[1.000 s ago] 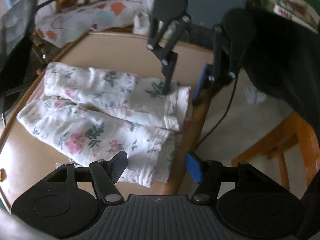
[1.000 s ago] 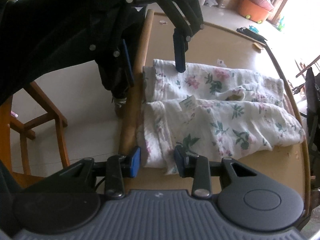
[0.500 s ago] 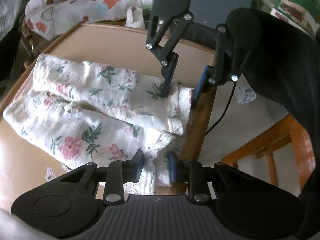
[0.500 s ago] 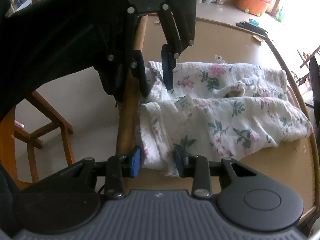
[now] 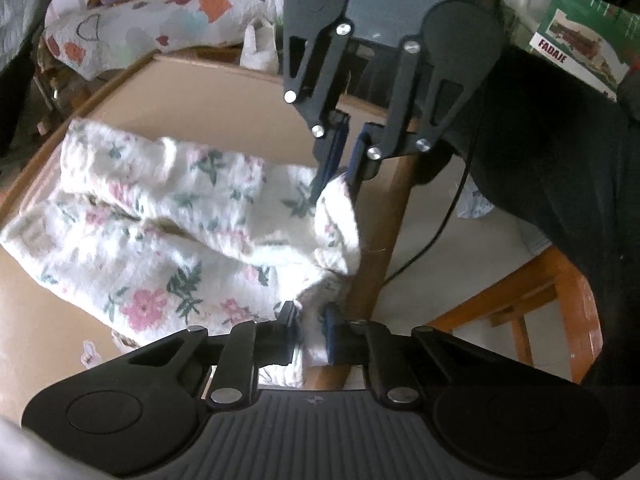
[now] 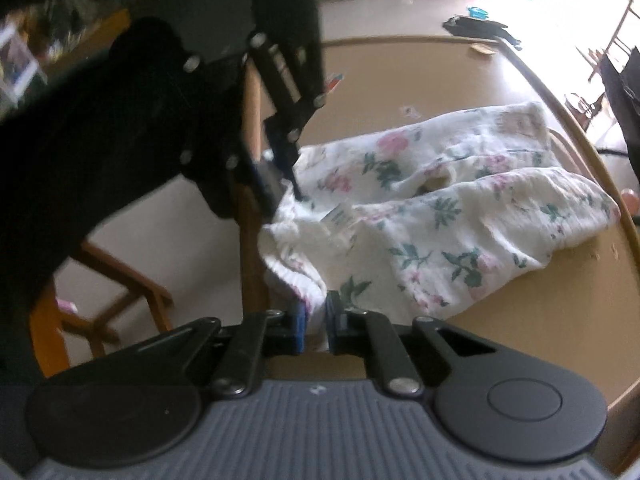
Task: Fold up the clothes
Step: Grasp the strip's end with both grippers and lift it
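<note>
Cluttered room, tan table (image 5: 224,108): floral pants (image 5: 160,240) lay legs-together, waistband clamped by left gripper (image 5: 310,330) and right gripper (image 6: 314,326), lengthwise fold made, crosswise fold left.

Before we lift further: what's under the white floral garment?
Tan tabletop shows around the white floral garment, pinched by left gripper and right gripper. Anything beneath the cloth is hidden.

A tan table (image 5: 208,120) with a raised wooden rim carries the floral garment (image 5: 168,240), bunched just ahead of both tools. Small scraps (image 6: 410,110) lie on the bare top beyond it.
</note>
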Available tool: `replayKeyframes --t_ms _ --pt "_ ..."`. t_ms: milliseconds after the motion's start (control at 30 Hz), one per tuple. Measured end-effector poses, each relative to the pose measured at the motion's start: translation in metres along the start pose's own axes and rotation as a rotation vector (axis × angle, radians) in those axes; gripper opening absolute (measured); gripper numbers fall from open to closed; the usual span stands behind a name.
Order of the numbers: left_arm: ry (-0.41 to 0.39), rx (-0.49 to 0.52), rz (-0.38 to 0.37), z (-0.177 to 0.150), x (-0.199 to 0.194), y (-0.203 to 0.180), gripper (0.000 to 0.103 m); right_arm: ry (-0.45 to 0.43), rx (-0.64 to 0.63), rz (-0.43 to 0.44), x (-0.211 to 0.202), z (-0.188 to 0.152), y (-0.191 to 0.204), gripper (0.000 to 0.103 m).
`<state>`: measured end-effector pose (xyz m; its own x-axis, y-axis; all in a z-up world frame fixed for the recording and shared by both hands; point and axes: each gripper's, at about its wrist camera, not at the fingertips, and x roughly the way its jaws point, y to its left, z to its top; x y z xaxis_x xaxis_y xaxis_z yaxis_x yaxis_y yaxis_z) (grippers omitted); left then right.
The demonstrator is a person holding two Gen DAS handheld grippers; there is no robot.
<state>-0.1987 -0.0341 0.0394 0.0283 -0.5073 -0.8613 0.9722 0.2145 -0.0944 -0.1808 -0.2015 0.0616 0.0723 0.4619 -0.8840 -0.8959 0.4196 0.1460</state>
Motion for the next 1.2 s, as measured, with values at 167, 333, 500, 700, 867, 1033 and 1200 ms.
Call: replayKeyframes --t_ms 167,333,500,700,867,1033,1200 --pt "-0.023 -0.028 0.058 0.004 -0.005 0.009 0.014 -0.038 0.130 -0.012 -0.006 0.009 -0.031 0.011" --pt "-0.015 -0.057 0.119 0.011 -0.002 0.027 0.014 -0.017 0.196 -0.044 0.004 0.017 -0.051 0.011" --pt "0.005 -0.070 0.165 0.015 0.003 0.036 0.014 0.004 0.235 -0.068 0.023 0.015 -0.058 0.011" --pt "0.041 -0.079 0.192 0.016 0.009 0.039 0.014 0.011 0.192 -0.092 0.023 0.016 -0.052 0.016" --pt "0.043 -0.118 0.188 0.018 0.008 0.044 0.014 -0.038 0.078 -0.156 -0.001 0.017 -0.036 0.036" --pt "0.053 -0.150 0.177 0.018 0.013 0.050 0.015 -0.094 -0.056 -0.163 -0.028 0.022 -0.011 0.037" --pt "0.059 -0.184 0.170 0.020 0.016 0.054 0.016 -0.067 -0.211 -0.125 -0.018 0.031 0.031 0.036"
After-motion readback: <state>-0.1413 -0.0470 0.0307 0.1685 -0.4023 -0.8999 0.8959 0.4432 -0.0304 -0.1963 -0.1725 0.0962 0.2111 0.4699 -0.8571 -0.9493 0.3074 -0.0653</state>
